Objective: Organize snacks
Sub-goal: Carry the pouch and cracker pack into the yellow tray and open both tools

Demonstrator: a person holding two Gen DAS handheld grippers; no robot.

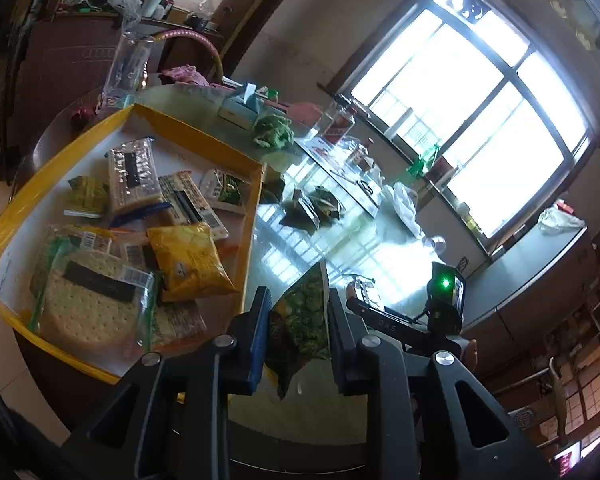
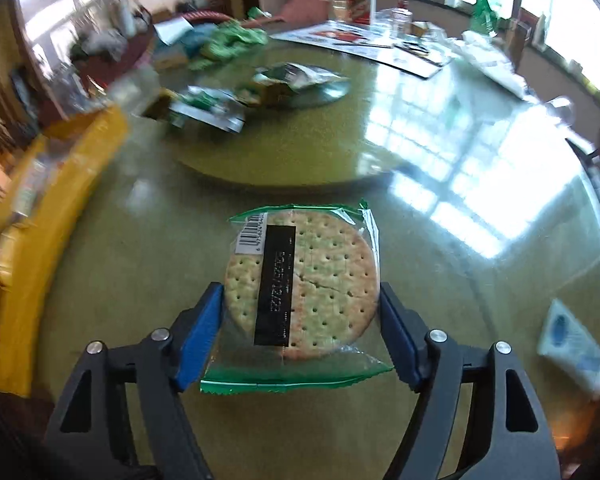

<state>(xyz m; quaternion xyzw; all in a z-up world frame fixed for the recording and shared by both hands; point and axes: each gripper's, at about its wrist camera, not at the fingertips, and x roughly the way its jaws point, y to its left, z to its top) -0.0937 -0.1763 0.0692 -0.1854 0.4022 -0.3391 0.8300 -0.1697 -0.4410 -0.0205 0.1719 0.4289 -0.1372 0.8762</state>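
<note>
Left gripper [image 1: 298, 316] clamps a green snack packet [image 1: 300, 320] just beside the yellow tray [image 1: 204, 136]. Right gripper [image 2: 300, 332], fingers wide, brackets a round cracker packet [image 2: 304, 284] lying on the glass table [image 2: 460, 240] near that tray.

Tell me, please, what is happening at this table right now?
A person is sorting snacks with two tools. The left hand-held gripper is shut on a dark green patterned snack packet, held up beside the yellow-rimmed cardboard tray that already holds several crackers and packets. The right hand-held gripper has its fingers on either side of a round cracker in a clear green-edged wrapper over the glass table. More packets wait further back on the table.
</note>
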